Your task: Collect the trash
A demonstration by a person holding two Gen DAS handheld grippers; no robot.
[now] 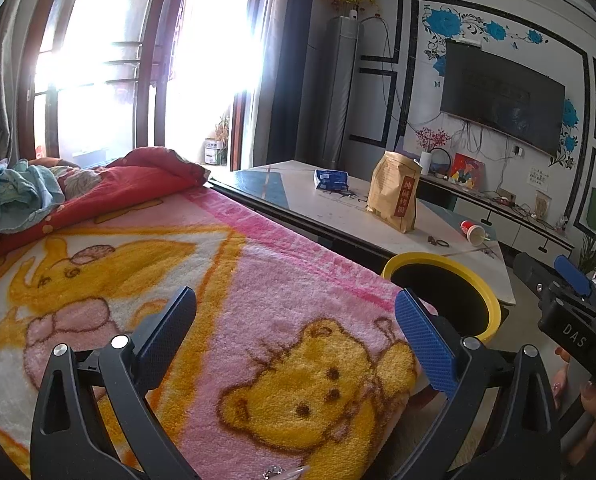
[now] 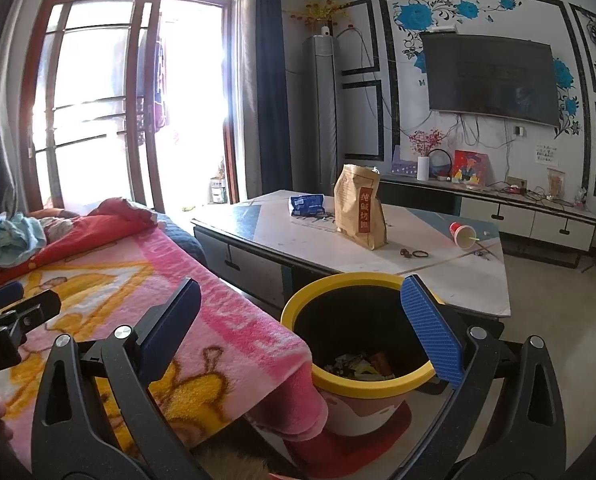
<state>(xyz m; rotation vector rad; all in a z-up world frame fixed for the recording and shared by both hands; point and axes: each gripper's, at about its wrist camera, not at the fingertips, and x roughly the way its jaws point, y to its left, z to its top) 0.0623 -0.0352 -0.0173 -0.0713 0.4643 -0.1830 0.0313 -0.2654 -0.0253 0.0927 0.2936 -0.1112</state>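
Sunlit windows backed a coffee table [image 2: 478, 280] bearing one upright brown paper bag [image 2: 360, 212], one blue packet [image 2: 306, 205] lying flat, and one red paper cup [image 2: 464, 235] tipped on its side, mouth toward five o'clock. One yellow-rimmed bin [image 2: 358, 380] stood upright beside the pink blanket [image 2: 233, 320], scraps inside. Both the left gripper [image 1: 295, 328] and right gripper [image 2: 300, 316] hovered level, fingers spread wide, holding nothing.
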